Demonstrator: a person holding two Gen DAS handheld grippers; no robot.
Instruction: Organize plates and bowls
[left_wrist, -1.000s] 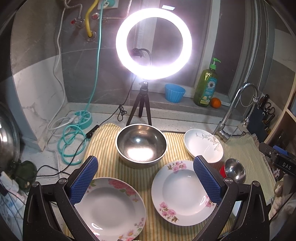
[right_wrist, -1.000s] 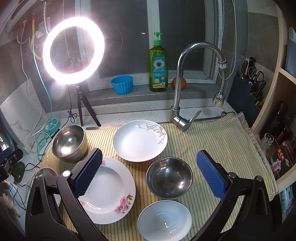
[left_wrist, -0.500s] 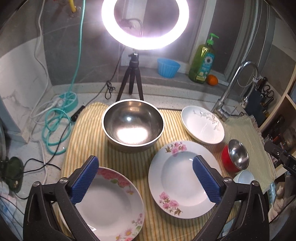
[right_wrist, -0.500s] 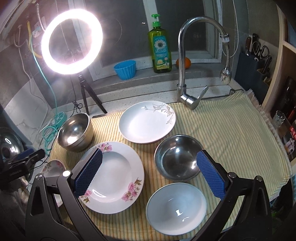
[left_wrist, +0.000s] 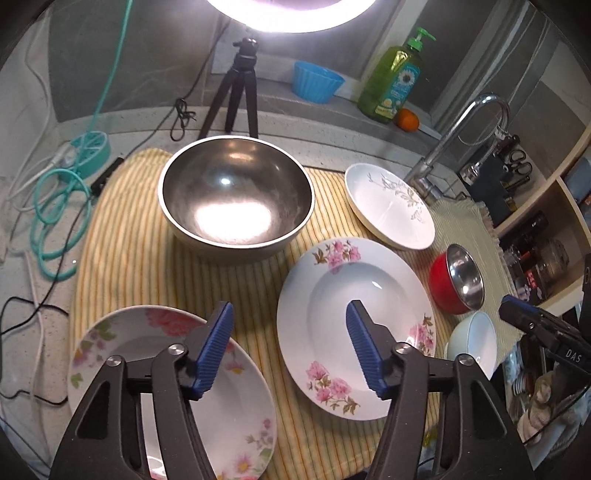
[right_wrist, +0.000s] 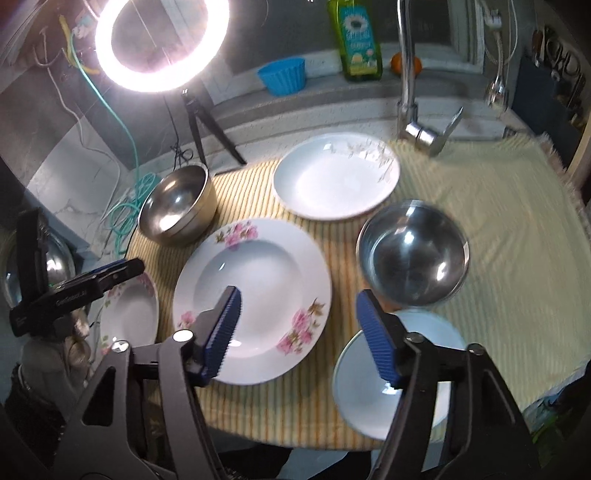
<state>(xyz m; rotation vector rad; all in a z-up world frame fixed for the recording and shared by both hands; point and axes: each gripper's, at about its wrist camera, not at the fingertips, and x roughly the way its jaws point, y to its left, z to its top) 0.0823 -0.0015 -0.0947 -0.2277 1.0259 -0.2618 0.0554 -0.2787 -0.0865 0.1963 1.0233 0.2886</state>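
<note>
Jaws on both grippers have just been closing and now stand about half apart, with nothing caught between the blue pads.

From its own camera, the left gripper (left_wrist: 290, 347) hangs over the gap between two flowered plates on the striped cloth (left_wrist: 129, 254). Its left pad (left_wrist: 214, 347) sits in front of the near plate (left_wrist: 155, 391), its right pad (left_wrist: 364, 350) in front of the middle plate (left_wrist: 343, 314); whether either pad touches china cannot be told. Only cloth shows between the pads. Behind stands the big steel bowl (left_wrist: 236, 195), with a white leaf-patterned plate (left_wrist: 388, 206) to the right, then a red bowl (left_wrist: 456, 278) and a small white bowl (left_wrist: 472, 341) near the cloth's edge.

In the right wrist view, the right gripper (right_wrist: 299, 336) is released too. Its left pad (right_wrist: 223, 332) overlaps the middle plate (right_wrist: 255, 280) and its right pad (right_wrist: 378, 336) overlaps the rim of the white bowl (right_wrist: 417, 384); contact is unclear. Between the pads lie that plate's right edge and bare cloth. The red bowl's steel inside (right_wrist: 412, 253) shows just beyond, the leaf plate (right_wrist: 332, 177) further back, and the big bowl (right_wrist: 177, 203) at the left. The left gripper's black body pokes in at the far left, above the near plate.
</note>
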